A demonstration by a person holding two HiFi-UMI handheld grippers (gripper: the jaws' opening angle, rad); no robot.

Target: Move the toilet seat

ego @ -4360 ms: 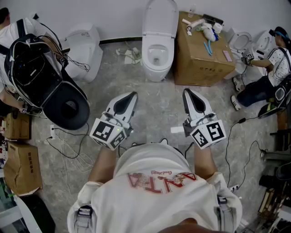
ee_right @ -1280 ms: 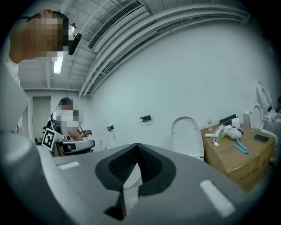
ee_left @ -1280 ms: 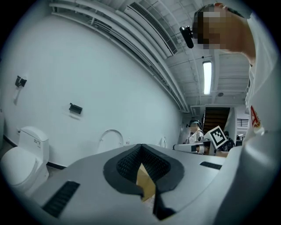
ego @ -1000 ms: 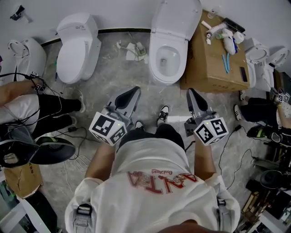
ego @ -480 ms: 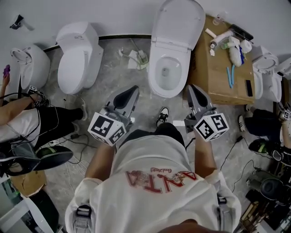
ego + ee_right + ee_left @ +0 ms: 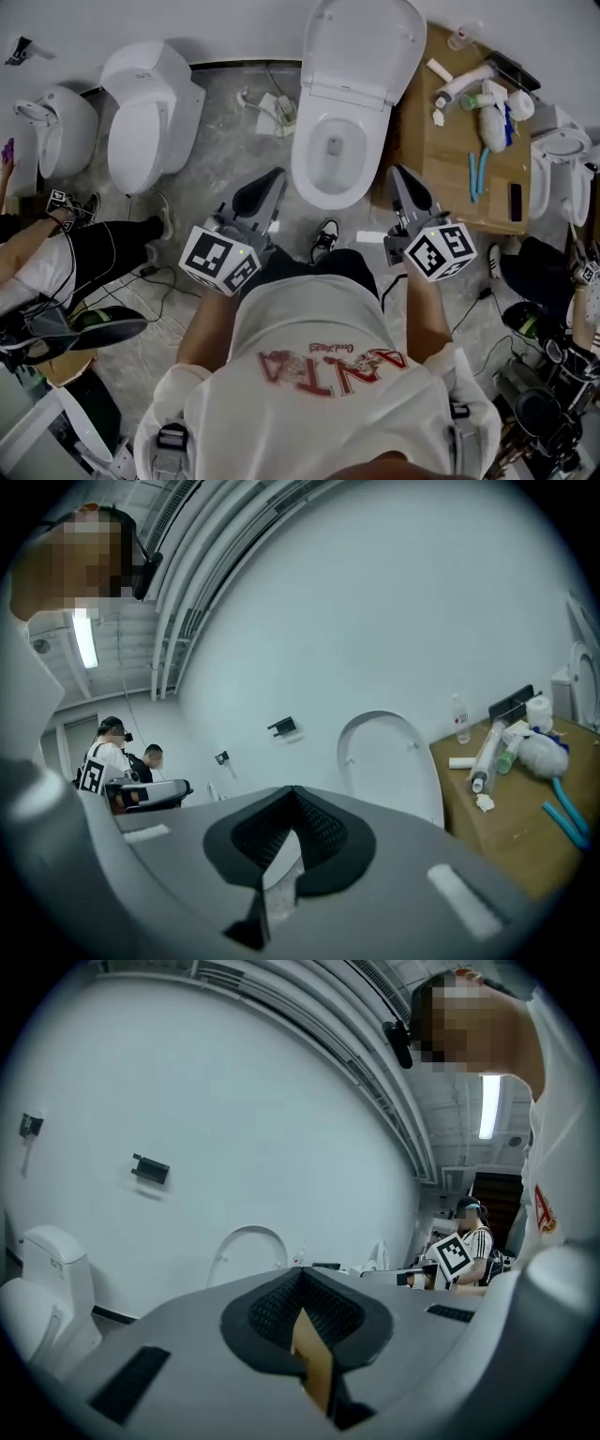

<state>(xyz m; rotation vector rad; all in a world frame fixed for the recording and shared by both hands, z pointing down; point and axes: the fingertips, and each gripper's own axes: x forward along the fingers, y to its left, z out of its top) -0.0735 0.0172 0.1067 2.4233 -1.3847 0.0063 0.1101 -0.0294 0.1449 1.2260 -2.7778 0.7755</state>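
Observation:
A white toilet point(image 6: 330, 150) stands against the wall straight ahead, bowl open and its lid and seat point(image 6: 367, 49) raised against the wall. My left gripper point(image 6: 272, 178) is shut and empty, its tip just left of the bowl's front. The right gripper point(image 6: 397, 174), also shut and empty, sits just right of the bowl, next to the cardboard box. In the left gripper view the closed jaws point(image 6: 302, 1275) point at the raised seat point(image 6: 247, 1252) from a distance. In the right gripper view the closed jaws point(image 6: 292, 793) face the raised lid point(image 6: 392, 761).
A cardboard box point(image 6: 441, 159) with bottles and blue brushes stands right of the toilet. Two more toilets point(image 6: 148, 112) point(image 6: 58, 131) stand at the left, another point(image 6: 562, 155) at the far right. A seated person point(image 6: 56, 262) and floor cables lie at the left. My shoe point(image 6: 324, 240) is below the bowl.
I have walked up to the middle toilet: it has drawn closer, and both shut grippers now flank the front of its bowl. The jaws stay closed.

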